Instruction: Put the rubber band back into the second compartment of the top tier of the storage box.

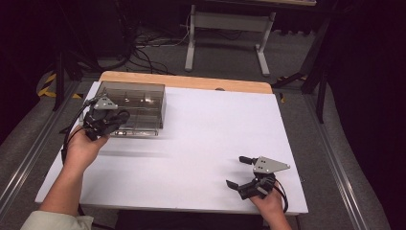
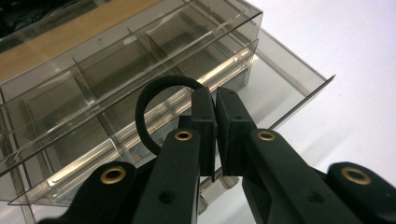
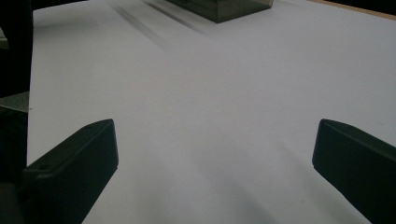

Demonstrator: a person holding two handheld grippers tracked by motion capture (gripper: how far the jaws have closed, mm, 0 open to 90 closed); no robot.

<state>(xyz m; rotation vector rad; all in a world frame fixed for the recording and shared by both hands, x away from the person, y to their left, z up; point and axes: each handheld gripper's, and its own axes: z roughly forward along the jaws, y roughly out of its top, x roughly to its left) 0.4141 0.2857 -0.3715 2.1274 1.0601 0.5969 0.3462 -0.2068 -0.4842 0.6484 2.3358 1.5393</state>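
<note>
1. A smoky, transparent plastic organiser box (image 1: 128, 109) was seen near the far left corner of the table (image 1: 206, 139). It was rectangular, hard and glossy, and thin clear walls divided it into compartments (image 2: 107, 70).
2. No contents could be made out in the compartments that were visible.
3. The left gripper (image 1: 116, 120) was held by the left hand (image 1: 86, 146) at the box's near left side, with its matte black jaws pressed almost together.
4. A thin black elastic loop (image 2: 154, 105), round and rubbery in look, was pinched between those jaws and curved up over the box's near compartments.
5. The table was covered by a smooth white surface, with a pale wooden strip (image 1: 186, 81) left bare along the far edge.
6. The right gripper (image 1: 241, 172) was held by the right hand (image 1: 268, 203) near the near right corner, with its blocky black jaws spread wide and nothing between them.
</note>
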